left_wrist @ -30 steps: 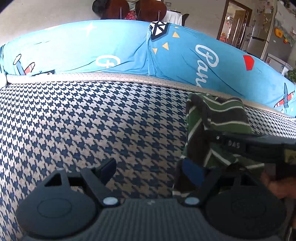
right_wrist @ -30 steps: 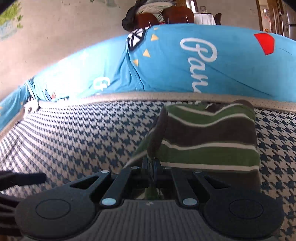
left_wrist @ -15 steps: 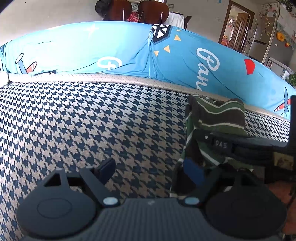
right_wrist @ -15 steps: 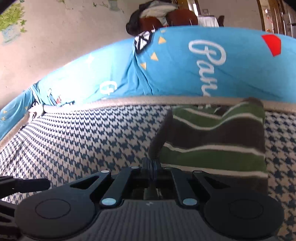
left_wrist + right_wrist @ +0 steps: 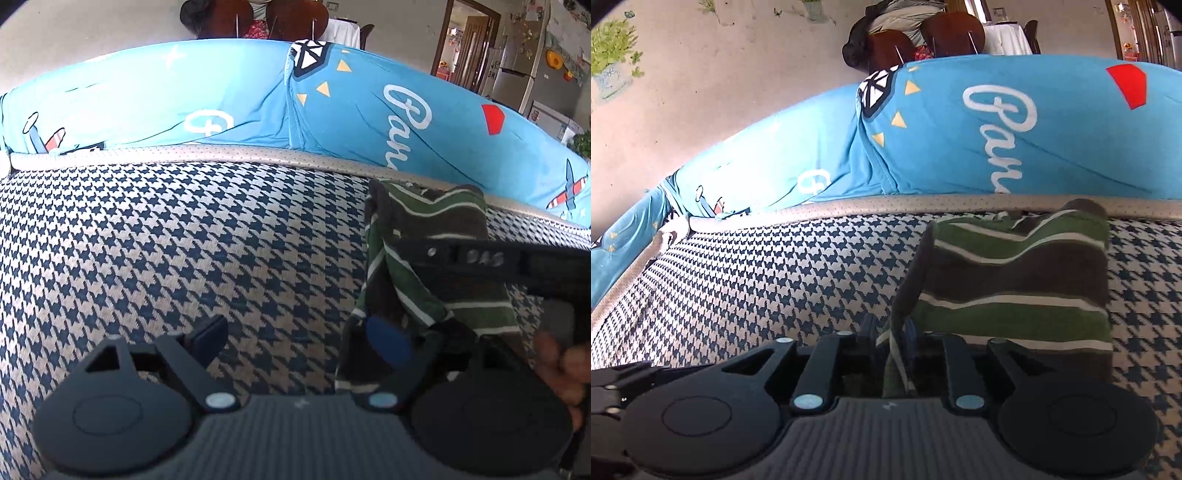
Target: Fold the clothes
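Houndstooth seat fabric (image 5: pixel 155 236) fills both views, backed by two blue printed cushions (image 5: pixel 1015 140). One folded green striped garment (image 5: pixel 1015 280) lies right of centre by the seat's back edge. Only the left view shows a hand (image 5: pixel 565 365) at lower right; only the right view shows wall plant decals. Left gripper (image 5: pixel 295 339) is spread wide, empty. Right gripper (image 5: pixel 888 332) is opening, the garment's corner between its fingers.

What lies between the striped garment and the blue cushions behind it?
Only the sofa's beige piping separates the striped garment from the blue cushions; the right wrist view shows it best.
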Demonstrator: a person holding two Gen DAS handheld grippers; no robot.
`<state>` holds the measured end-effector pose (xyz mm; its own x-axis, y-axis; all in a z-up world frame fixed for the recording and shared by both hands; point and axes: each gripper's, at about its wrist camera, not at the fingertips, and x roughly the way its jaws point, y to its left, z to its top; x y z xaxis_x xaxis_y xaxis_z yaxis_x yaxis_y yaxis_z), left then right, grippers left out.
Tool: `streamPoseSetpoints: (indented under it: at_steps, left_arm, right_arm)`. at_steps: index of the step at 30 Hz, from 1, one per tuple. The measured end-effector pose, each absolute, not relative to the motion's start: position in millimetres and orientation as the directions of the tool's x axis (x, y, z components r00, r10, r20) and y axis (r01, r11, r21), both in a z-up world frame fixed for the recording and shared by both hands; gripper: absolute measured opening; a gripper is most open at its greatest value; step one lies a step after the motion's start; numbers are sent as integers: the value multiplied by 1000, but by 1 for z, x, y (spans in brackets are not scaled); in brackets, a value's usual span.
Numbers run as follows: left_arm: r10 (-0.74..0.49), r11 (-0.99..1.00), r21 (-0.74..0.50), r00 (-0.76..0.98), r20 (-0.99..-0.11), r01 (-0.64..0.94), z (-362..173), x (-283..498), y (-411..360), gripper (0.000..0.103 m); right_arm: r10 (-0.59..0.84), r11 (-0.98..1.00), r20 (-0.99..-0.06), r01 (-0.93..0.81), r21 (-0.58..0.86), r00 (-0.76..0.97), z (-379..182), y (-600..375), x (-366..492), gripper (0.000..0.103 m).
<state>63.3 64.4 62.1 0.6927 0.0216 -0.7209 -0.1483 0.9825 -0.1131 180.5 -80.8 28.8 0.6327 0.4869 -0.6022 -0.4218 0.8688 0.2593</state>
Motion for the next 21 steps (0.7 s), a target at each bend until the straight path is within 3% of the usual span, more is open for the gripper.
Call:
streamPoseSetpoints:
  at_steps: [11,18,21]
  left_arm:
    - [24,989,-79,666,-745,-124,44,44,53,87]
    - [23,989,-78,642,-766,-128,32,22,49,88]
    - [29,989,-71,643,-765,-130,33,15,49,89]
  right_arm:
    - [443,897,-615,-335,289,653,34,-124,146,28]
    - [457,890,-614,-344,301,644,30,-127,129,46]
    - [455,889,-625,-365,276,635,26,-121,129,47]
